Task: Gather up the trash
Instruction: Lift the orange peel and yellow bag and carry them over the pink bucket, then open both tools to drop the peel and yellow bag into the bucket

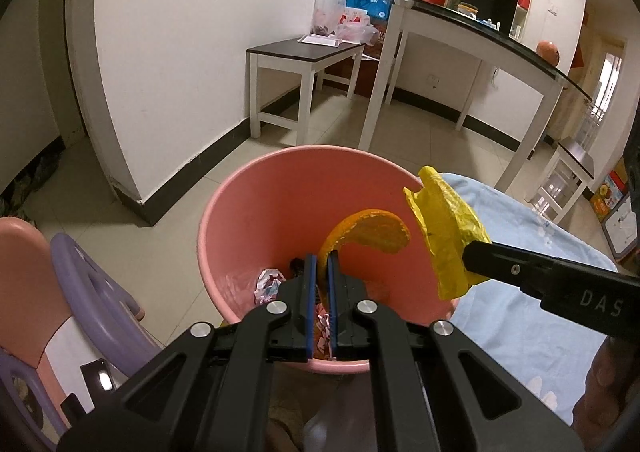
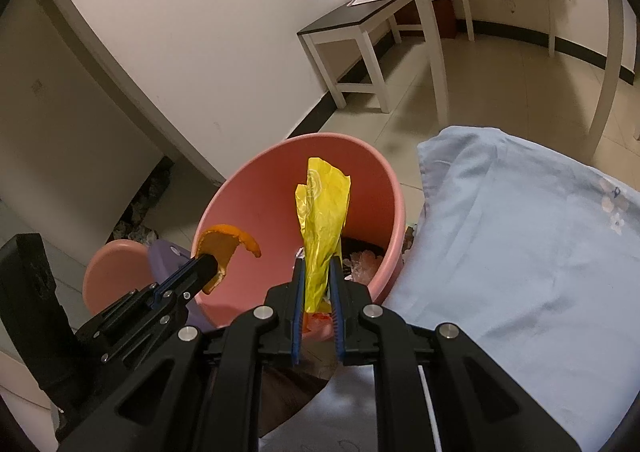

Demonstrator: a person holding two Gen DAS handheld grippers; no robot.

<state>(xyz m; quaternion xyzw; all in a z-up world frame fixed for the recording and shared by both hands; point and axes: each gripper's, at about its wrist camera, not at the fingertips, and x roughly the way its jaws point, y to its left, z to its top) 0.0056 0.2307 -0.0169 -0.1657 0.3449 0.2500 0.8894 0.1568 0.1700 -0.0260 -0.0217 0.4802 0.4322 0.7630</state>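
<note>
Pink plastic made the round trash bucket (image 1: 248, 212) that stood on the tiled floor, just beside a table with a light blue cloth (image 2: 520, 252). My left tongs (image 1: 322, 264) pointed down over the bucket's open top. They were clamped tight on a curved orange peel (image 1: 376, 230), which hung above the inside of the bucket. My right tongs (image 2: 318, 272) came in from the cloth side, also tilted down, and pinched a crumpled yellow plastic bag (image 2: 322, 220) that stuck up over the bucket. Crumpled paper scraps (image 1: 269, 286) lay at the bottom. Both tongs sat close side by side, not touching.
</note>
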